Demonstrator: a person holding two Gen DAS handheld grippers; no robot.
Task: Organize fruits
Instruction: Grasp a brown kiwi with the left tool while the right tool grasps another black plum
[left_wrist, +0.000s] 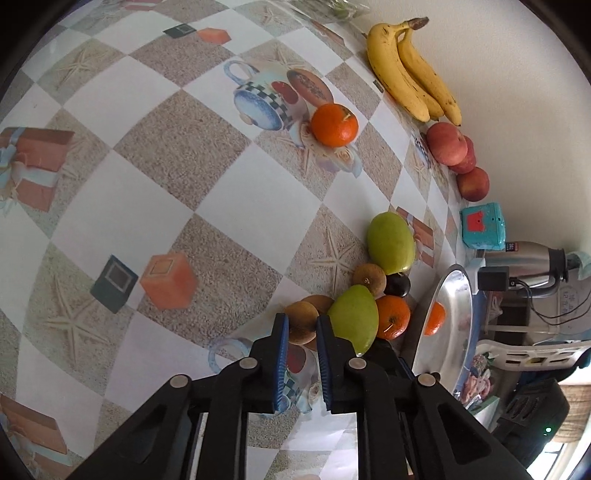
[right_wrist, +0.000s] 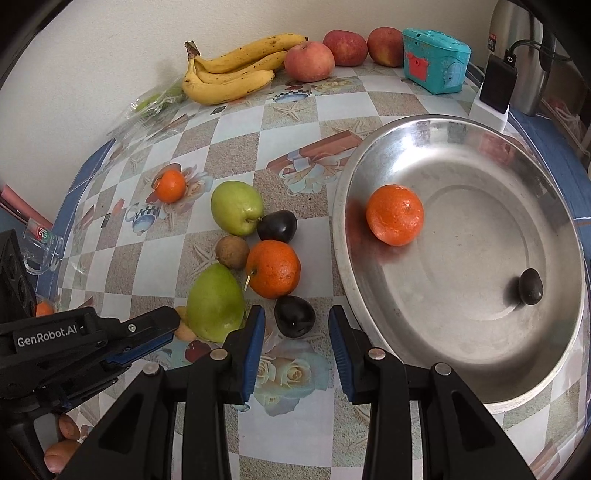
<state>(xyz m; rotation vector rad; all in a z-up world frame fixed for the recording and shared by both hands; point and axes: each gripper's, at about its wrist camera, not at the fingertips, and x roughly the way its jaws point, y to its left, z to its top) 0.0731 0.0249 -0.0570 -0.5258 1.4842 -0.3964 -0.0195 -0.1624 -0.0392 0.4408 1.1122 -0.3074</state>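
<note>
My left gripper is shut on a small brown fruit at the near edge of the fruit cluster, beside a green fruit. In the right wrist view this left gripper comes in from the left, up against that green fruit. My right gripper stands open, and a dark plum lies on the cloth between its fingertips, untouched by the pads. The steel plate to the right holds an orange and a small dark plum.
Also in the cluster are an orange, another plum, a brown fruit and a second green fruit. A small orange sits apart. Bananas, three apples and a teal box line the wall.
</note>
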